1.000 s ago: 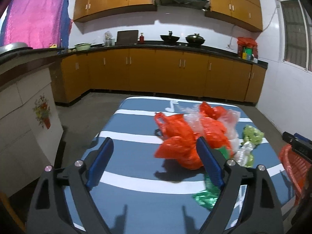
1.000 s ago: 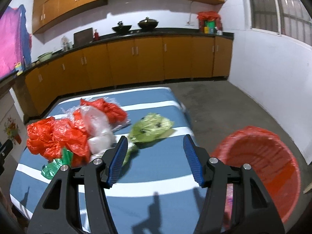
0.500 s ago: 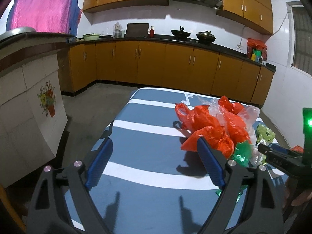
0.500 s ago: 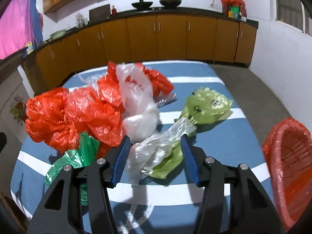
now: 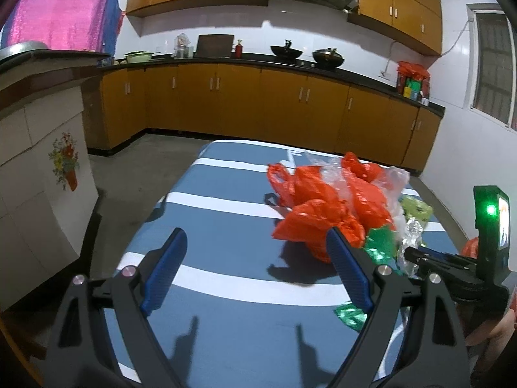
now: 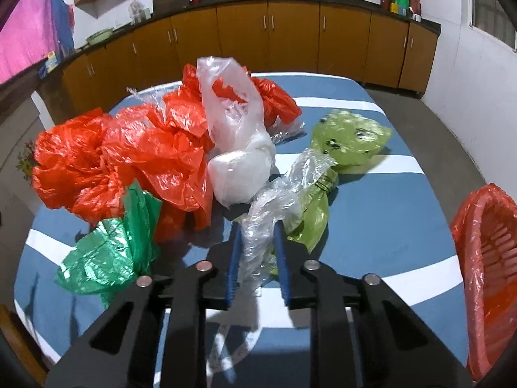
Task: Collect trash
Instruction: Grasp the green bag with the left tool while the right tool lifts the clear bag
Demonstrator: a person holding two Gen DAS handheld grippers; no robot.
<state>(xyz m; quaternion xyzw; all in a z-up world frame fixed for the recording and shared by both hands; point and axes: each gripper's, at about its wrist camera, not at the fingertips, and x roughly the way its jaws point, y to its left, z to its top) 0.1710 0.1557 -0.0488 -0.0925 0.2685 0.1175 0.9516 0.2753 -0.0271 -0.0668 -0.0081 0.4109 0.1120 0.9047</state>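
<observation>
Table [image 6: 381, 213] with a blue cloth striped white, carrying a heap of crumpled plastic bags. Right gripper [image 6: 257, 252], seen from its own camera: jaws closing, blue pads [image 6: 233, 258] pressed on either side of a clear bag [image 6: 274, 200] that bunches up between them. The clear bag lies at the near edge of the heap, touching a yellow-green bag [image 6: 350, 137] on its right and a white bag [image 6: 240, 168] behind it. Red bags [image 6: 122, 155] fill the left and back of the heap; a green bag [image 6: 110, 252] lies at its near left, beside the gripper. A red basket [image 6: 488, 268] lined with red plastic stands off the table's right edge.

Left gripper [image 5: 257, 268], seen from its own camera: jaws wide apart, nothing between them, held above the bare near part of the cloth. The red bags [image 5: 323, 213] lie ahead and to its right, with the right finger [image 5: 347, 268] overlapping the heap in this view; whether it touches cannot be told. The right gripper [image 5: 416, 255] enters from the right edge, its tip at the clear bag [image 5: 412, 242].
</observation>
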